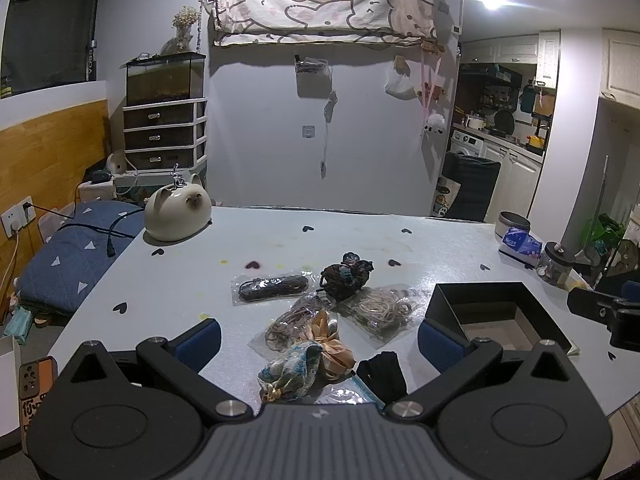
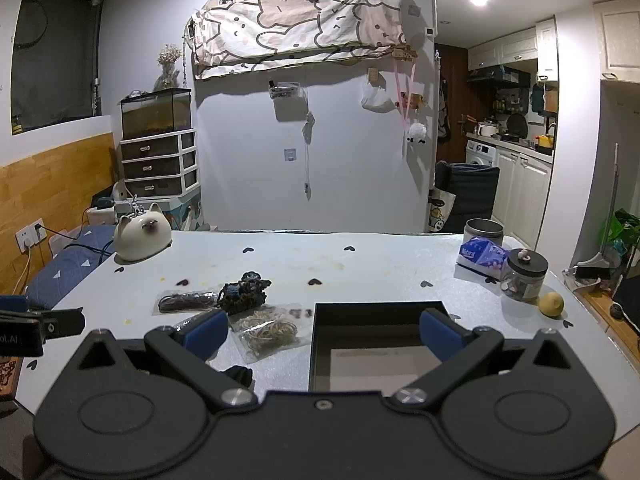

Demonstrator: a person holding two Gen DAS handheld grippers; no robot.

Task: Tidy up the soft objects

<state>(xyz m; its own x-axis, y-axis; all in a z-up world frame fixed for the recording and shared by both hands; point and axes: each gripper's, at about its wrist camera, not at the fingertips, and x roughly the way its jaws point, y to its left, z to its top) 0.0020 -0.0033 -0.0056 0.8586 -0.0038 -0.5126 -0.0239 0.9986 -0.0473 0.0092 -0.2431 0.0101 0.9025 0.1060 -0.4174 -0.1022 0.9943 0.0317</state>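
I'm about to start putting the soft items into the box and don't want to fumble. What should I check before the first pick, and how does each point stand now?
1. Left gripper open and holding nothing: ok.
2. Right gripper open and holding nothing: ok.
3. Black box open on top, nothing visible inside: ok.
4. Soft items within the left gripper's view, the patterned scrunchie nearest: ok.
5. Scrunchie free of its neighbours: not ok, it touches the orange fabric piece.
6. Black cloth fully visible: not ok, the gripper body hides part of it.
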